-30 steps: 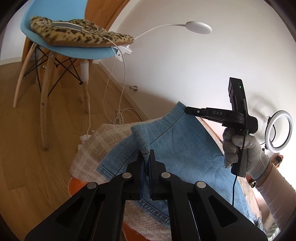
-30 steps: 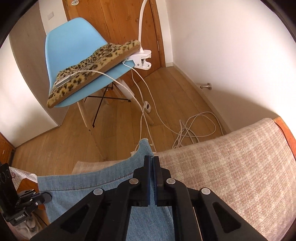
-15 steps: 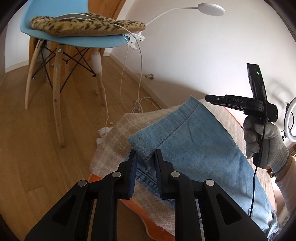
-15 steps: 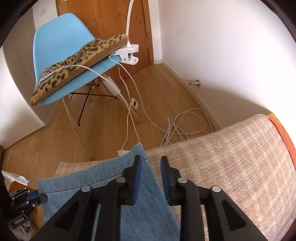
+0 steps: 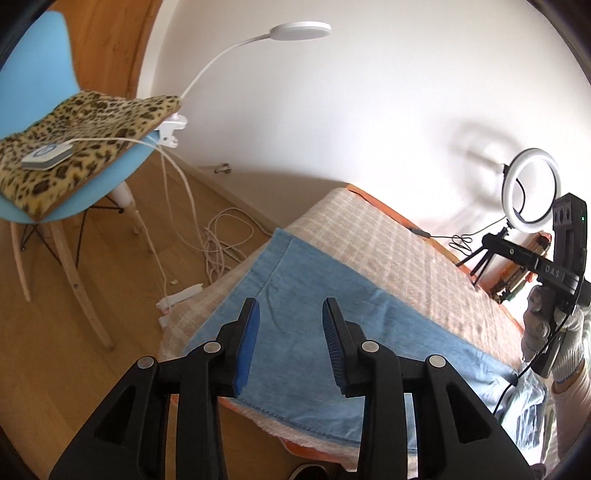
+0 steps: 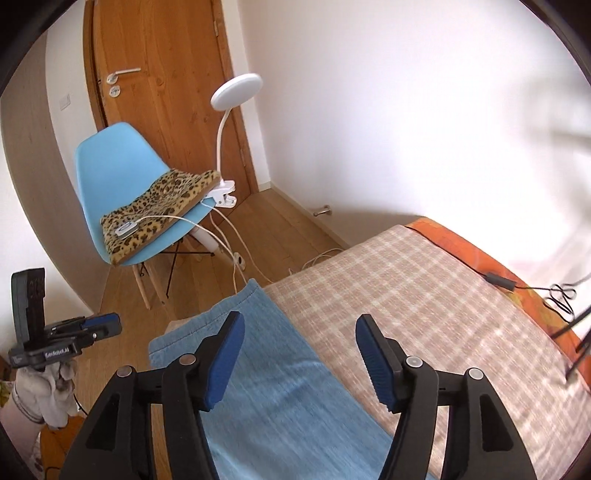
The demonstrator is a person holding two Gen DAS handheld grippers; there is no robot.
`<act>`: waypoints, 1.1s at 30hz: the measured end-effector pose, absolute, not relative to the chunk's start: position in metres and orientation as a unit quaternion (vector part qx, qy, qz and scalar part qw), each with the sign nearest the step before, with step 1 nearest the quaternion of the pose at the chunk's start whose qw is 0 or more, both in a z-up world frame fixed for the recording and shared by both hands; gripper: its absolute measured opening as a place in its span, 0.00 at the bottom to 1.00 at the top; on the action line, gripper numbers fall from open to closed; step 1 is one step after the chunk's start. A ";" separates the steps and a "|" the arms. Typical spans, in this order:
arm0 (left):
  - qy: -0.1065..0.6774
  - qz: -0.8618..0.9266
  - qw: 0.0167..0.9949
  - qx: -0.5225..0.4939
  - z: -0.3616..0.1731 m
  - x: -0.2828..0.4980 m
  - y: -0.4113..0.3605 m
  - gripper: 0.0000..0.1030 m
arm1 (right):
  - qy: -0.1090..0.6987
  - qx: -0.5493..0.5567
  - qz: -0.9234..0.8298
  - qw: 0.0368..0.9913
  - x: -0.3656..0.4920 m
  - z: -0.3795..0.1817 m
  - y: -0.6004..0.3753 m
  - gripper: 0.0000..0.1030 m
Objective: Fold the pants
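Light blue denim pants (image 5: 332, 325) lie flat on the checked bedcover (image 5: 399, 258), their hem end near the foot edge; they also show in the right wrist view (image 6: 280, 376). My left gripper (image 5: 290, 332) is open and empty, raised above the pants. My right gripper (image 6: 299, 350) is open and empty, raised over the pants' edge and the bedcover (image 6: 424, 302). The right gripper also shows at the right of the left wrist view (image 5: 554, 266), and the left one at the left of the right wrist view (image 6: 55, 343).
A blue chair (image 6: 110, 177) with a leopard cushion (image 5: 81, 136) and a clipped white lamp (image 5: 299, 31) stands past the bed's end. White cables (image 5: 221, 240) lie on the wooden floor. A ring light (image 5: 532, 188) stands by the wall. A wooden door (image 6: 159, 74) is behind the chair.
Both grippers have opened and let go of the pants' hem, then lifted back. The pants now lie flat on the bedcover.
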State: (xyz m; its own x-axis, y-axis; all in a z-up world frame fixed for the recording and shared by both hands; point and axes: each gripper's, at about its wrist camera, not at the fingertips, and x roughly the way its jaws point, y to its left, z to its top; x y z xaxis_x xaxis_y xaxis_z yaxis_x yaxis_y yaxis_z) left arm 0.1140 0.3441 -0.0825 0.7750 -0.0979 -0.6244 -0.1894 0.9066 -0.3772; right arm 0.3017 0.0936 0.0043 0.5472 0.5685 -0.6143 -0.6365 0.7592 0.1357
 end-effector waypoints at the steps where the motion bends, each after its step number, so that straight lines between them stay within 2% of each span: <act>1: 0.338 0.013 0.919 -0.203 -0.073 0.120 0.334 0.32 | 0.328 -0.044 0.328 0.885 0.292 0.008 0.072 0.70; 6: 0.348 -0.068 0.926 -0.129 -0.030 0.153 0.263 0.39 | 0.328 -0.025 0.243 0.912 0.237 0.009 -0.035 0.71; 9: 0.357 -0.115 0.920 -0.113 -0.013 0.176 0.219 0.40 | 0.333 -0.006 0.199 0.922 0.204 0.001 -0.098 0.71; 17: 0.390 -0.232 0.890 -0.053 -0.005 0.226 0.064 0.44 | 0.359 0.037 0.050 0.931 0.132 -0.036 -0.244 0.71; 20: 0.399 -0.280 0.872 -0.046 -0.009 0.230 0.005 0.45 | 0.360 0.034 0.006 0.932 0.114 -0.045 -0.279 0.71; 22: 0.404 -0.308 0.861 -0.036 -0.015 0.229 -0.034 0.53 | 0.359 0.033 -0.015 0.933 0.103 -0.050 -0.298 0.71; 26: 0.432 -0.356 0.828 -0.025 -0.040 0.227 -0.109 0.54 | 0.360 0.039 -0.039 0.931 0.084 -0.062 -0.330 0.76; 33: 0.503 -0.401 0.765 -0.037 -0.099 0.231 -0.218 0.56 | 0.371 0.077 -0.066 0.923 0.049 -0.078 -0.397 0.76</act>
State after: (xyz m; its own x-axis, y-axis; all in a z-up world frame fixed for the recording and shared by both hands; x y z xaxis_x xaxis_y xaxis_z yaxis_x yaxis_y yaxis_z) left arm 0.2306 -0.2183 -0.0986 0.1734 -0.6509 -0.7391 0.5756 0.6759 -0.4603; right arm 0.0493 -0.3973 -0.0778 0.7154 -0.0635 -0.6958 0.1785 0.9794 0.0942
